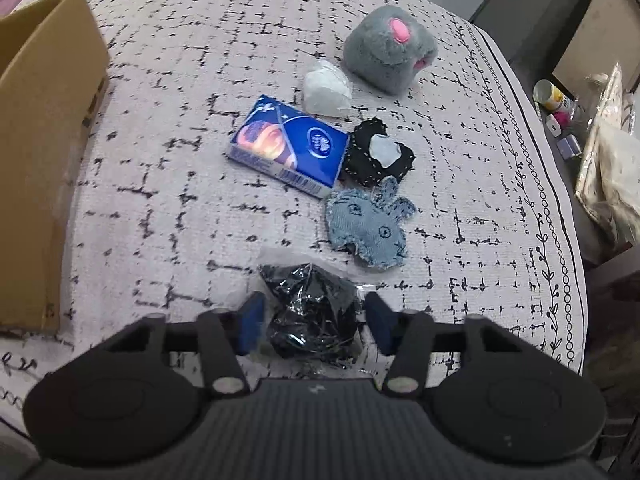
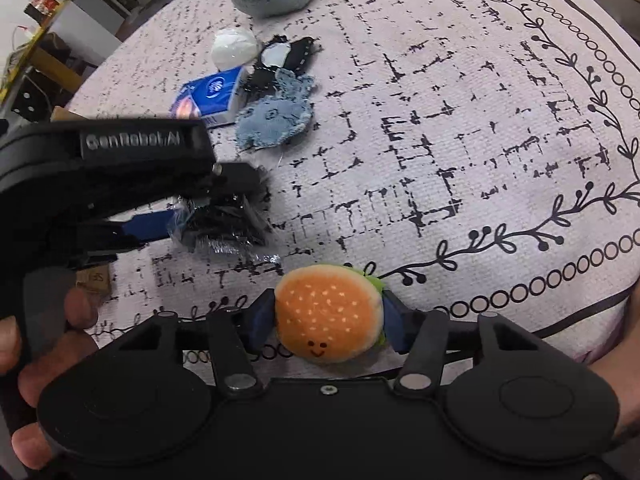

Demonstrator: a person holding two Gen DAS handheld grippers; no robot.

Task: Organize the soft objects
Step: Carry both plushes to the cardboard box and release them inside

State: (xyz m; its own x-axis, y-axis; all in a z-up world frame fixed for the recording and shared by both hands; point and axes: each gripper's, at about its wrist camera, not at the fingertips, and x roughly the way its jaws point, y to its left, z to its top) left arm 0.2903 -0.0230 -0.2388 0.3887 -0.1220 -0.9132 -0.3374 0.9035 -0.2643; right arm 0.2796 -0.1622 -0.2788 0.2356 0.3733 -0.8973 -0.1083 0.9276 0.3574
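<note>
My left gripper (image 1: 314, 320) straddles a black item wrapped in clear plastic (image 1: 312, 316) on the patterned cloth; its blue pads sit beside the bag with small gaps, so it looks open. The bag also shows in the right wrist view (image 2: 224, 220). My right gripper (image 2: 328, 316) is shut on a small plush hamburger (image 2: 328, 316) with a smiley face. Beyond lie a denim bunny (image 1: 368, 228), a black stitched patch (image 1: 378, 154), a blue tissue pack (image 1: 288, 146), a white wrapped lump (image 1: 326, 88) and a grey plush (image 1: 388, 56).
A cardboard box (image 1: 44, 152) stands at the left edge of the cloth. The table's right edge drops to clutter with a yellow-lidded jar (image 1: 554, 96) and bags. The left gripper's body (image 2: 104, 172) fills the left of the right wrist view.
</note>
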